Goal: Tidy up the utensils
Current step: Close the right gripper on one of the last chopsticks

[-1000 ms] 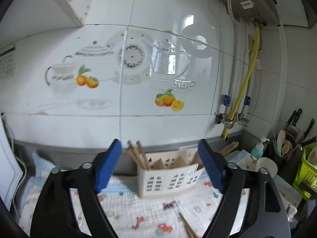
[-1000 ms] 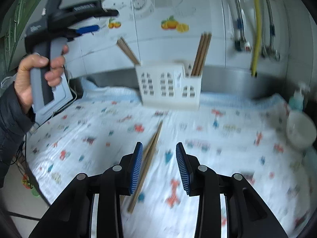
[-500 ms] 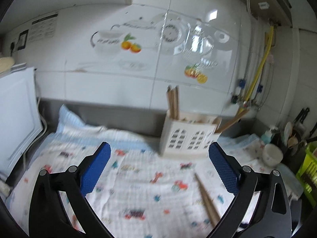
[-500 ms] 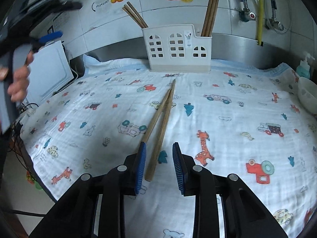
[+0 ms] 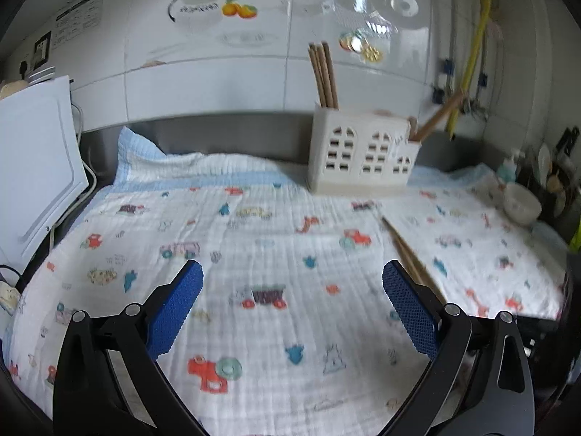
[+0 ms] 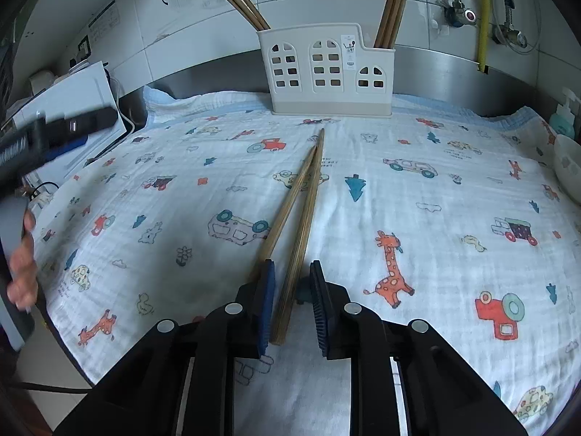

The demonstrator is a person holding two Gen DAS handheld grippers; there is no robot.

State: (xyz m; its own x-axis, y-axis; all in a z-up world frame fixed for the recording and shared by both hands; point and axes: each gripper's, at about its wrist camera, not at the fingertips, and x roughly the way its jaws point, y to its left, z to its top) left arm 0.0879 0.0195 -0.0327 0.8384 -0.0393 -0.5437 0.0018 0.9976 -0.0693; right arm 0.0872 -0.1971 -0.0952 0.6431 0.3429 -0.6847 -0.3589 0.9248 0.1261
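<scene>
A pair of brown chopsticks lies on the patterned cloth; it also shows in the left wrist view. My right gripper is low over their near ends, jaws partly open, with one chopstick between the pads and the other under the left pad. A white utensil holder stands at the back with chopsticks in its left and right compartments; it also shows in the left wrist view. My left gripper is wide open and empty above the cloth.
A white bowl and a soap bottle stand at the right. A white board leans at the left. Pipes and a yellow hose run down the tiled wall. The cloth's front edge drops off the counter.
My right gripper moved forward and down until its pads straddle the chopsticks' near ends. My left gripper pulled back and tilted down from the wall toward the cloth, still wide open.
</scene>
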